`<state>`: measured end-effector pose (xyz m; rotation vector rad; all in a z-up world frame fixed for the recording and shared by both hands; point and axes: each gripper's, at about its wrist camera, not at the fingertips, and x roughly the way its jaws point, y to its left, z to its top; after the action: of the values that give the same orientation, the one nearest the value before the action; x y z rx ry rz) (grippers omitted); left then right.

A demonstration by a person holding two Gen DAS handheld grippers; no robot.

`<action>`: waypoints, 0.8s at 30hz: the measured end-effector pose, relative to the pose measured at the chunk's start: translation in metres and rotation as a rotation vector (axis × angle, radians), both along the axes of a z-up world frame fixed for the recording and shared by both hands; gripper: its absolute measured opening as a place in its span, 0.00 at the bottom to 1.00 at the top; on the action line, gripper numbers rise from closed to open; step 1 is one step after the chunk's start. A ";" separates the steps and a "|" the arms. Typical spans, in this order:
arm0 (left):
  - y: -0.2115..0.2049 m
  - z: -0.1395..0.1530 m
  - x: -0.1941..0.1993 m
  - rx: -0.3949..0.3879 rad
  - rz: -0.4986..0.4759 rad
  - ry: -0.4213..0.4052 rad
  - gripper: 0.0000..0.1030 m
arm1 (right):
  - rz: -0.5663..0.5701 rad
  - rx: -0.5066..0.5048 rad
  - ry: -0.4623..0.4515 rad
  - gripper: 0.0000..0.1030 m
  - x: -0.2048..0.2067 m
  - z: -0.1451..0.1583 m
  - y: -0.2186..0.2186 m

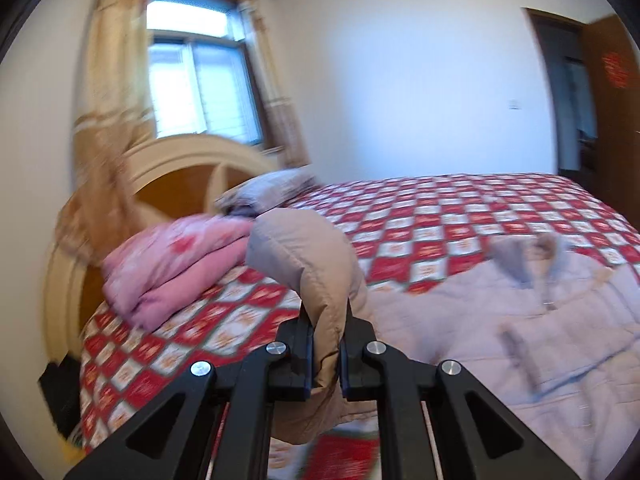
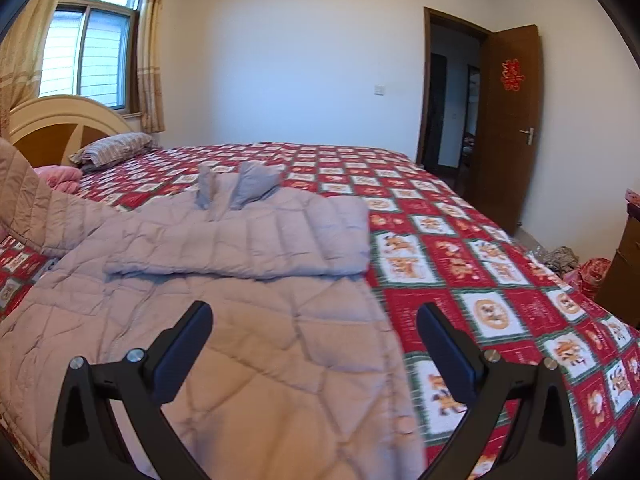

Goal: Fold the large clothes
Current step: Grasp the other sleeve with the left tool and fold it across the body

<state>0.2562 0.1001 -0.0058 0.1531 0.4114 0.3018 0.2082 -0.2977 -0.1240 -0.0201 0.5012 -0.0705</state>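
Bedding in red checks (image 2: 460, 280) is spread under a coat (image 2: 240, 320). Its sleeve (image 1: 316, 280) is clamped by the left fingers (image 1: 326, 344), near a pink quilt (image 1: 176, 264). The right fingers (image 2: 316, 340) are held apart above the coat.

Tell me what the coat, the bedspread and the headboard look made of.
Coat: quilted, padded synthetic shell, matte mauve, stitched in diamonds and bars. Bedspread: printed woven cloth, probably cotton, red-and-white checks. Headboard: wood, cream-painted arch over brown panels, slight sheen.

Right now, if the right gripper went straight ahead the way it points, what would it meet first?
Most likely the quilted coat. The open right gripper points down at the coat's body, with its folded sleeve farther on. Nothing shows between the fingers and the fabric, though depth is hard to judge.
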 end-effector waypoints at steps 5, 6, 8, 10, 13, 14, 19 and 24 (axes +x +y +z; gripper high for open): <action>-0.079 -0.007 0.014 0.016 -0.135 0.021 0.08 | -0.082 0.025 0.006 1.00 -0.004 0.002 -0.036; -0.090 -0.009 0.015 0.015 -0.149 0.026 0.08 | -0.098 0.028 0.008 1.00 -0.004 0.002 -0.041; -0.118 -0.015 0.020 0.015 -0.194 0.044 0.08 | -0.123 0.039 0.015 1.00 -0.005 0.000 -0.052; -0.147 -0.022 0.022 0.028 -0.238 0.056 0.08 | -0.148 0.052 0.016 1.00 -0.005 -0.001 -0.062; -0.189 -0.031 0.024 0.050 -0.303 0.073 0.08 | -0.165 0.074 0.013 1.00 -0.007 -0.005 -0.072; -0.203 -0.035 0.024 0.057 -0.319 0.079 0.09 | -0.169 0.079 0.013 1.00 -0.008 -0.007 -0.075; -0.245 -0.055 0.028 0.061 -0.350 0.123 0.26 | -0.172 0.097 0.025 1.00 -0.008 -0.020 -0.080; -0.258 -0.063 0.016 0.114 -0.355 0.043 0.91 | -0.168 0.112 0.050 1.00 -0.007 -0.033 -0.081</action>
<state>0.2725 -0.1582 -0.0684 0.3403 0.4013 -0.0281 0.2008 -0.3791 -0.1566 0.1302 0.5560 -0.2069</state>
